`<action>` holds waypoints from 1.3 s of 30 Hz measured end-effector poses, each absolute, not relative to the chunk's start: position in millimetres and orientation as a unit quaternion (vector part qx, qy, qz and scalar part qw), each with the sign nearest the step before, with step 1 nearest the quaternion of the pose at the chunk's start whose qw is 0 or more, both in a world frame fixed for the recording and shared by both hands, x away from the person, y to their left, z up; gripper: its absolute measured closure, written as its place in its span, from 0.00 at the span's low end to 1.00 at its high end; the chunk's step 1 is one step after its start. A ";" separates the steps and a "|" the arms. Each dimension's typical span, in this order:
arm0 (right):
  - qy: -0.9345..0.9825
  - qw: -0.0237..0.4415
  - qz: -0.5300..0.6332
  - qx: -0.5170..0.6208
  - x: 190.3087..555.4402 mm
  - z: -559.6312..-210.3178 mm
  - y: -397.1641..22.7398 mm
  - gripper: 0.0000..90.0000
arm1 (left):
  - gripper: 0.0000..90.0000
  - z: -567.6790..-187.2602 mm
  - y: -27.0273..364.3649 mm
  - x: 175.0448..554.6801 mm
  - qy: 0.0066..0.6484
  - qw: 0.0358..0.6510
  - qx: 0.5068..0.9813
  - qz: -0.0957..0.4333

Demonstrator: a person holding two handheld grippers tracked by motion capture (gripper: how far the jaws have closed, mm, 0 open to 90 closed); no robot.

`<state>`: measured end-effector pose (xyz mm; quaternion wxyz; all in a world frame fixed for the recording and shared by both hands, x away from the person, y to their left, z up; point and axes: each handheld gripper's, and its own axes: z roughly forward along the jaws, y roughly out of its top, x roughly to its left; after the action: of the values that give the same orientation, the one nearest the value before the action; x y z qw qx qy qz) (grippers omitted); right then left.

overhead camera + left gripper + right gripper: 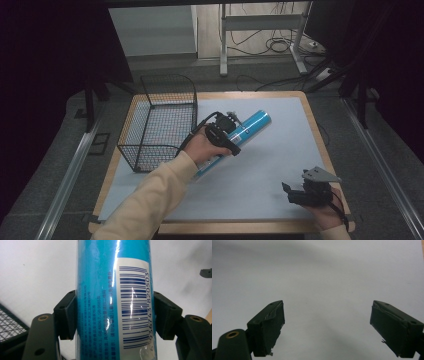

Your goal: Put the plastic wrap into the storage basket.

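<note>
My left gripper (pixel 231 134) has its fingers (pixel 65 315) clenched on the blue tube (pixel 240 136), one pad on each side about mid-length, right beside the barcode label (pixel 133 307), while my right gripper (pixel 299 194) sits near the front right corner with its fingers (pixel 267 327) spread wide and nothing between them. Going big to small: the table (pixel 280 150) has a pale mat over a wooden top, the wire basket (pixel 162 120) stands at the left edge of it, and the tube hangs tilted just right of the basket, its far end pointing away and to the right, its near end tucked under my wrist. My read is that the tube is headed for the basket, so that's the step I'd plan around. The tube is long and glossy, and it looks about as long as the basket, so I'd swing it round to line up with the basket's long side before lowering, otherwise an end could catch on the rim. Shrink-wrap plastic like that can slip, so I'd keep the squeeze steady and the move slow, no jerks. I'd go over the near wall rather than clip it, lower until the tube rests on the mesh floor, and only then let go. The right gripper can stay parked where it is.
</note>
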<state>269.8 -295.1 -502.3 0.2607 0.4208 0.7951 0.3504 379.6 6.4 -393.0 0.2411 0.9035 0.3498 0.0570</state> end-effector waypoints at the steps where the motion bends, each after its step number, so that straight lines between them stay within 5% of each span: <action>1: 0.795 0.260 0.351 0.421 269.7 -502.3 -294.9 0.14 | 0.36 -391.7 7.2 380.2 0.350 0.243 0.903 0.058; 39: 0.794 0.261 0.348 0.425 270.6 -502.8 -296.6 0.14 | 0.36 -346.4 24.8 405.1 0.367 0.275 0.884 0.090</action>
<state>270.6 -296.6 -502.8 0.2614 0.4245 0.7939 0.3481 405.1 24.8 -346.4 0.2749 0.8841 0.3670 0.0899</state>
